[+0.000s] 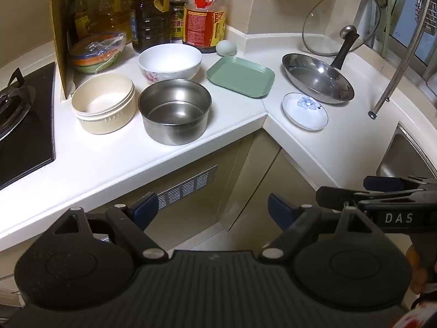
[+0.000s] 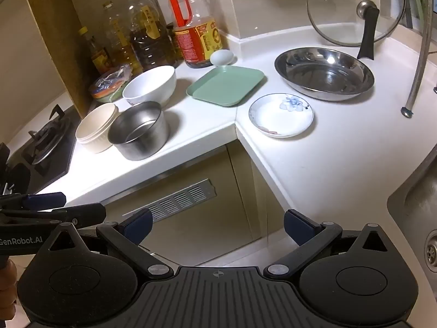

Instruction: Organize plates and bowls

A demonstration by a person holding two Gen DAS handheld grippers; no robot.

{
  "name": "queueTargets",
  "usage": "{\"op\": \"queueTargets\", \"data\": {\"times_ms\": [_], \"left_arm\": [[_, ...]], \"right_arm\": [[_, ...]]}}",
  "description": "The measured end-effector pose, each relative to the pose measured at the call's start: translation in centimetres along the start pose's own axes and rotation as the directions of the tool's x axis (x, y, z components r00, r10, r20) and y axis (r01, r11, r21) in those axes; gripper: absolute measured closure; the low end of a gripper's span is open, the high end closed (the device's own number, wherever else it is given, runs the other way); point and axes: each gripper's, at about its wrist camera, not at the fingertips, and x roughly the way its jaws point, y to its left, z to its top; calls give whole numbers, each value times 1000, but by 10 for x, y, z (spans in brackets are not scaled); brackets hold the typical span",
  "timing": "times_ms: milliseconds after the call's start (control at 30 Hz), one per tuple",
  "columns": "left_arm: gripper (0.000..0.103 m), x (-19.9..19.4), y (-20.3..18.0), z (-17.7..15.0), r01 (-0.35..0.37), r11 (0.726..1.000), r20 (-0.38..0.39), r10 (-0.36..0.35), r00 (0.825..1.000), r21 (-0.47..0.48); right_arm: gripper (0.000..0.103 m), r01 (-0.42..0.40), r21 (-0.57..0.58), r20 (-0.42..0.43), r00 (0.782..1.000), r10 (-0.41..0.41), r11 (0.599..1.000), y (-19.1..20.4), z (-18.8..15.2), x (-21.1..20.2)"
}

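On the white corner counter stand a cream bowl (image 1: 103, 103), a steel bowl (image 1: 174, 110), a white flowered bowl (image 1: 170, 60), a green square plate (image 1: 241, 76), a small white flowered plate (image 1: 305, 110) and a steel pan-like dish (image 1: 318, 76). The right wrist view shows them too: cream bowl (image 2: 95, 127), steel bowl (image 2: 139, 134), white bowl (image 2: 150, 84), green plate (image 2: 226, 84), small plate (image 2: 281, 114), steel dish (image 2: 324, 73). My left gripper (image 1: 211, 207) is open and empty, held off the counter's front edge. My right gripper (image 2: 218, 225) is open and empty too.
Oil and sauce bottles (image 1: 204, 13), an egg (image 1: 226, 47) and a wrapped stack of coloured bowls (image 1: 95, 52) line the back wall. A glass lid (image 1: 341, 22) leans in the corner. A gas hob (image 1: 21, 114) lies left, a sink (image 2: 418, 199) and hose (image 2: 420, 54) right.
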Motion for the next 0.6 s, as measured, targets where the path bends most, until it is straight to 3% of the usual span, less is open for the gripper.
{"op": "queueTargets", "data": {"times_ms": [600], "left_arm": [[17, -2, 11, 0, -7, 1000, 1, 7, 1000, -12]], "right_arm": [[1, 3, 4, 4, 1000, -3, 1000, 6, 2, 5]]}}
